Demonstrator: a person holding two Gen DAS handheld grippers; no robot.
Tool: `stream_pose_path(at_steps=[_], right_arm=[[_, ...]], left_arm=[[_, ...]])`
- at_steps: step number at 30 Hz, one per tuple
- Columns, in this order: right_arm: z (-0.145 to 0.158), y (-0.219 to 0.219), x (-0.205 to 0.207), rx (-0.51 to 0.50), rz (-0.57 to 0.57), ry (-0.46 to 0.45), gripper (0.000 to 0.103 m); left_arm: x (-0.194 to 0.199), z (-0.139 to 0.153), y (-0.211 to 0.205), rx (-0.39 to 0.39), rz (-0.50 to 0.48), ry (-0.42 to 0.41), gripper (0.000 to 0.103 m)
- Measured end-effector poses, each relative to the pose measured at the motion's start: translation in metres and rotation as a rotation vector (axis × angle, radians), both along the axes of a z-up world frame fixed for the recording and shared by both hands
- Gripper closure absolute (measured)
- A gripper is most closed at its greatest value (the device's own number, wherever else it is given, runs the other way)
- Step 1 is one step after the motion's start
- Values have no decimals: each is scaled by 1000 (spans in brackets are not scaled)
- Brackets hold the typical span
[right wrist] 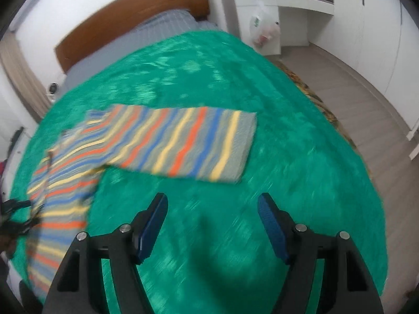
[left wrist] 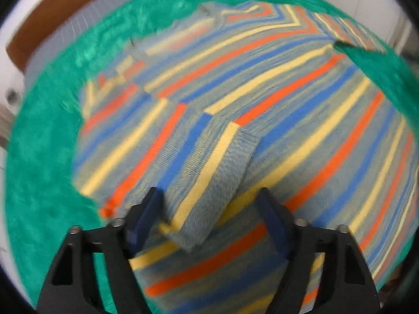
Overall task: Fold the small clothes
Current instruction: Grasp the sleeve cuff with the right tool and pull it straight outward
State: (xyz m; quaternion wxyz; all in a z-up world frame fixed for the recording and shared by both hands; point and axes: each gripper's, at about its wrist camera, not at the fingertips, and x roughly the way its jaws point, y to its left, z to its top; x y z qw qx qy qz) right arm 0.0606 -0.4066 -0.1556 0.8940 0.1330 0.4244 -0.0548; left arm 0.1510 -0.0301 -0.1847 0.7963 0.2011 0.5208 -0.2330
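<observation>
Mostly blurred, striped sweater (right wrist: 167, 144) w/ lower edge cut off, green blanket (right wrist: 262, 104).

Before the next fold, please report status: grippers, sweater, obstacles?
Left gripper open over folded sleeve. Right gripper open, empty. Striped sweater on green blanket. No obstacles.

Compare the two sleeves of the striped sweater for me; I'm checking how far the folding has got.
The folded-in sleeve lies across the striped knitted sweater's body, its cuff between the left tongs' open jaws. The other, outstretched sleeve lies flat on the green fuzzy blanket, beyond the right tongs. Both share grey cuffs and yellow, orange and blue stripes.
</observation>
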Motion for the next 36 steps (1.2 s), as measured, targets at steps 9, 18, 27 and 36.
stream_pose_path(at_steps=[9, 18, 27, 36], right_arm=[[11, 62, -72, 11, 94, -123, 32], [-13, 101, -63, 55, 121, -81, 32], [-13, 112, -63, -42, 139, -69, 32], [1, 122, -78, -214, 245, -39, 32]], left_arm=[[37, 73, 182, -242, 608, -156, 99], [36, 17, 297, -6, 1036, -126, 100], [36, -8, 304, 29, 1091, -103, 100], [17, 11, 304, -55, 1042, -110, 61]])
